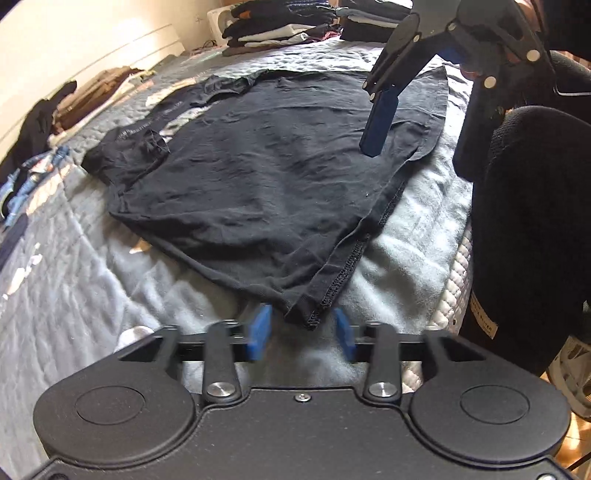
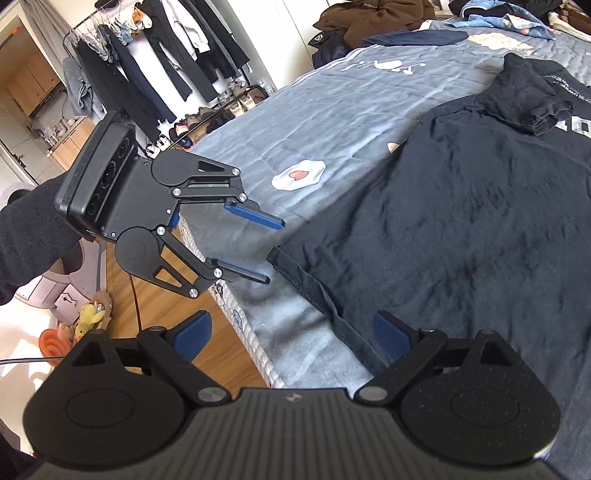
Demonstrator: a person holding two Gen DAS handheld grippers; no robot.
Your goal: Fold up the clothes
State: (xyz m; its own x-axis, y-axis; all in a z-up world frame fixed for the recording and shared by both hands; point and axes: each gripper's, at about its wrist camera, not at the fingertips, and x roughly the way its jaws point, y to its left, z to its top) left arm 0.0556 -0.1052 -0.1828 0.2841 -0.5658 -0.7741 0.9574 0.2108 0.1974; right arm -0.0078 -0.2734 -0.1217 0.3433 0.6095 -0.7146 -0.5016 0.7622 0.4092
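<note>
We see a black T-shirt (image 1: 266, 162) spread flat on the bed's grey-blue quilt (image 1: 74, 266), one sleeve folded over onto the chest. Our left gripper (image 1: 303, 328) sits at the shirt's near hem corner, its blue pads parted with the corner lying between them but not pinched. Our right gripper (image 2: 291, 336) hovers over the bed edge with its jaws wide apart and holding nothing; the shirt's hem runs just ahead of its right finger. Beyond the shirt from the left gripper, folded clothes (image 1: 280, 26) are stacked.
</note>
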